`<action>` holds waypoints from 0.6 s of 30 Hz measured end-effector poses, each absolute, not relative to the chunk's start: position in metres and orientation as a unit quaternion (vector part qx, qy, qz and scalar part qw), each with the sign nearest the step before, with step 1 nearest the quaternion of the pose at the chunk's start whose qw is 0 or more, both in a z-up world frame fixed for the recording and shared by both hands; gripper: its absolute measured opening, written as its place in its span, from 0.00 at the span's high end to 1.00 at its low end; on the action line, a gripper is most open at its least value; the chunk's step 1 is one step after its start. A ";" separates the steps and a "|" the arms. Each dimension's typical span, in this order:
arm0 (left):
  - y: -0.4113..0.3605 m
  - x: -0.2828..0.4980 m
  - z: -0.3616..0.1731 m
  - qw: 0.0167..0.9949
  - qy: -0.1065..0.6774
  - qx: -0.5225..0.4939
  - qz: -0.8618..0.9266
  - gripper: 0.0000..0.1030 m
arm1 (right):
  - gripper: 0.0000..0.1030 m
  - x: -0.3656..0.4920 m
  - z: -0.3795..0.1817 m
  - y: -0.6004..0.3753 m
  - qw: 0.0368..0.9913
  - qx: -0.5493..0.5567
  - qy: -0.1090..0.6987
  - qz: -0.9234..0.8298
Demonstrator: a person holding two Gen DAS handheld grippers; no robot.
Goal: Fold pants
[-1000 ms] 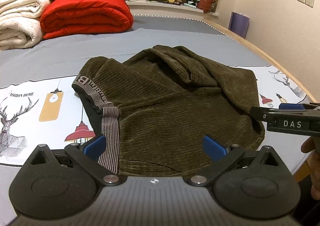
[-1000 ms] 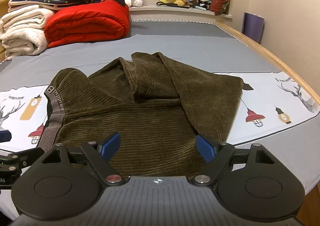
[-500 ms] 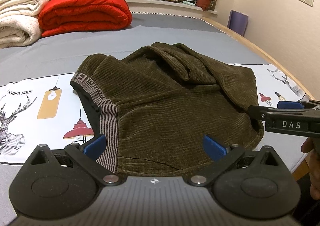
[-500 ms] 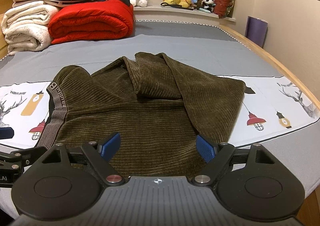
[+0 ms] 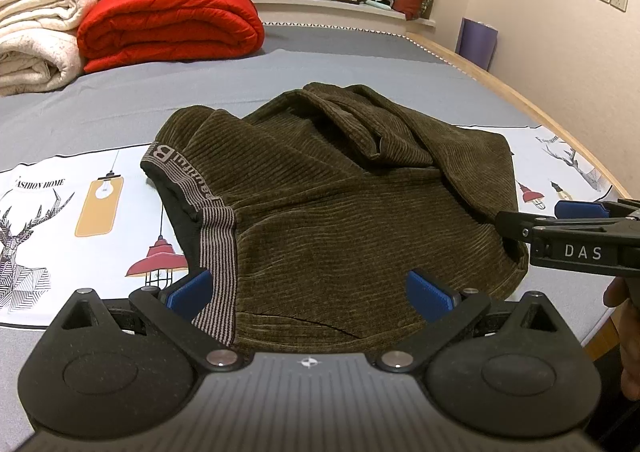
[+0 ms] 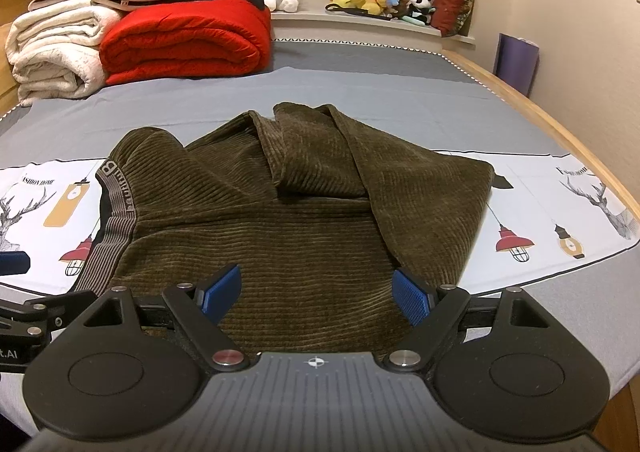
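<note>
The pants (image 5: 340, 212), olive ribbed corduroy, lie roughly folded mid-bed on the printed white cloth (image 5: 60, 212); striped elastic waistband (image 5: 218, 252) at the near left, legs doubled into a ridge at the far side. Left gripper (image 5: 310, 292) and right gripper (image 6: 316, 292) both gape wide at the near hem, holding nothing. Judged next: pinch both near corners evenly, carry them far, keeping edges aligned; the thick pile will resist creasing. A red quilt (image 6: 184, 40) sits far left.
</note>
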State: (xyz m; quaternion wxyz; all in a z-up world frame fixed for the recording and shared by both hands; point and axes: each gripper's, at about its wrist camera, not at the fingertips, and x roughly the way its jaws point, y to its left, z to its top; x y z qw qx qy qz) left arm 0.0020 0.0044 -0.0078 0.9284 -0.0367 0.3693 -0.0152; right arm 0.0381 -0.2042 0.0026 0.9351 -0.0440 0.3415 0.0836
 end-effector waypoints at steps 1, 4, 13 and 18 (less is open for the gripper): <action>0.005 0.001 -0.008 0.928 0.369 -0.037 -0.016 0.00 | 0.19 0.038 0.003 -0.204 0.935 -0.044 0.341 0.084; 0.004 0.002 -0.008 0.928 0.369 -0.036 -0.016 0.00 | 0.19 0.038 0.002 -0.204 0.935 -0.045 0.342 0.084; 0.004 0.002 -0.009 0.928 0.370 -0.036 -0.017 0.00 | 0.19 0.038 0.002 -0.204 0.935 -0.046 0.343 0.084; 0.004 0.002 -0.009 0.928 0.370 -0.037 -0.017 0.00 | 0.19 0.038 0.002 -0.203 0.934 -0.047 0.343 0.085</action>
